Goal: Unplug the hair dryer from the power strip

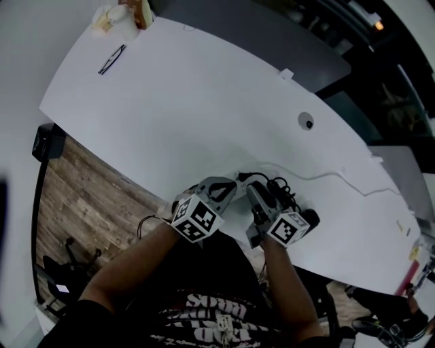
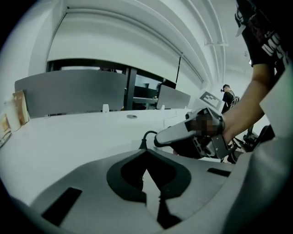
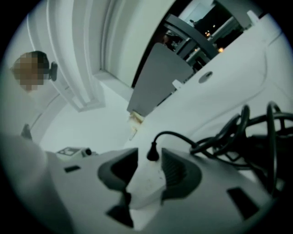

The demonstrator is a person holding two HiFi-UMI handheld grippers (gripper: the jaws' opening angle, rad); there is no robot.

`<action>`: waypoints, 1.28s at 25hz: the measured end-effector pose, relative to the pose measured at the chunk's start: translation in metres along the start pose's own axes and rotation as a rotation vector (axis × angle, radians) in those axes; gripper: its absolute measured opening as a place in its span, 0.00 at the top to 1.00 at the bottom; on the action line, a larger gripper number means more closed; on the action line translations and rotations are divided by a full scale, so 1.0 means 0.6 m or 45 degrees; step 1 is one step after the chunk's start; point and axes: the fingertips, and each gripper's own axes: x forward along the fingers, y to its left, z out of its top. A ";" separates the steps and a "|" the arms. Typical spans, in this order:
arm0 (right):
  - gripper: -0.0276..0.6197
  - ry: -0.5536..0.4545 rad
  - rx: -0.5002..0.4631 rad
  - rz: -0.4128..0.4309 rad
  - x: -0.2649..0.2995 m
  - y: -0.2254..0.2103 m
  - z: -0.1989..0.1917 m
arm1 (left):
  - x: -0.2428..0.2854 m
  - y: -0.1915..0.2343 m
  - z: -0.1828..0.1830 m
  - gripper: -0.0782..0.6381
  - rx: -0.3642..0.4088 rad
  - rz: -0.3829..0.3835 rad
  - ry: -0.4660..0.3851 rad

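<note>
A white power strip point(image 3: 145, 183) lies on the white table point(image 1: 204, 102) near its front edge, with a black plug point(image 3: 152, 154) standing in it. From the plug point(image 1: 242, 178) a black cable point(image 3: 229, 132) runs to a dark tangled bundle point(image 1: 280, 190) on the right; I cannot make out the hair dryer's body in it. My right gripper point(image 3: 150, 156) straddles the strip, one jaw on each side of the plug, and stands open. My left gripper point(image 1: 231, 185) hovers just left of it, with its jaws point(image 2: 145, 153) shut on nothing. From the left gripper view the right gripper point(image 2: 183, 135) shows beside the arching cable point(image 2: 147, 135).
A thin white cord point(image 1: 353, 185) trails right across the table. A round grommet point(image 1: 306, 122) sits further back. A paper bag and cups point(image 1: 126, 13) and a dark pen-like thing point(image 1: 112, 59) lie at the far left corner. Grey partitions point(image 2: 68, 93) stand behind the table. Wooden floor point(image 1: 88, 197) shows below.
</note>
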 end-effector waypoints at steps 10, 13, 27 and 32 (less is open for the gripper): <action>0.68 -0.013 0.090 0.024 -0.007 0.002 0.009 | 0.069 0.035 0.019 0.71 0.057 -0.207 0.116; 0.68 -0.026 0.125 0.038 -0.010 0.004 0.017 | 0.076 0.029 0.024 0.71 0.030 -0.295 0.126; 0.69 0.256 0.349 0.082 0.034 -0.012 -0.001 | 0.065 -0.034 0.011 0.77 0.072 -0.507 0.106; 0.85 0.034 0.426 0.208 0.012 -0.018 0.025 | 0.032 -0.010 0.011 0.74 0.041 -0.335 0.097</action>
